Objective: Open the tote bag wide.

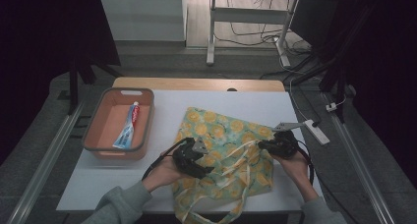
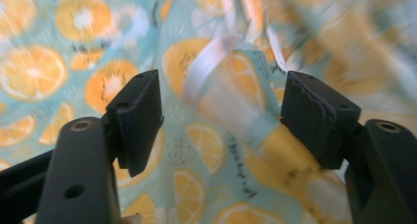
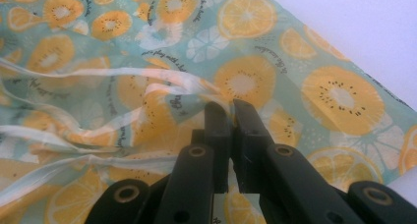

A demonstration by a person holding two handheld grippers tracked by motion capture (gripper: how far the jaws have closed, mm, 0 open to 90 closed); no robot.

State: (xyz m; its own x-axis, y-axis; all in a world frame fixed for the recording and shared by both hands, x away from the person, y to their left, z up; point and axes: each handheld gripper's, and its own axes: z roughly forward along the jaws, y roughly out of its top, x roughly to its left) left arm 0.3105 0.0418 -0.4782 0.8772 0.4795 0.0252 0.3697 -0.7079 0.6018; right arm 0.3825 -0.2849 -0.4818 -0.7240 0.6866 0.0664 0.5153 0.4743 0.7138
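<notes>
We are opening the bag; the toothpaste waits in its tub.
Our right gripper (image 3: 231,117) has its jaws clamped on the bag's (image 1: 221,130) mouth, near the table's (image 1: 98,180) front edge; our left gripper (image 2: 223,121), jaws apart, hovers over the fabric; the toothpaste (image 1: 129,126) lies in the tub (image 1: 93,121) at the left edge.

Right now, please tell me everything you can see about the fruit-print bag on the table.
The fruit-print bag is thin, soft cloth, pale teal with orange and kiwi slices and small black lettering. It lies flat but wrinkled on the white table, white ribbon-like handles strewn across it. The right claw is shut on a fold of its cloth. The left claw is open above it.
</notes>
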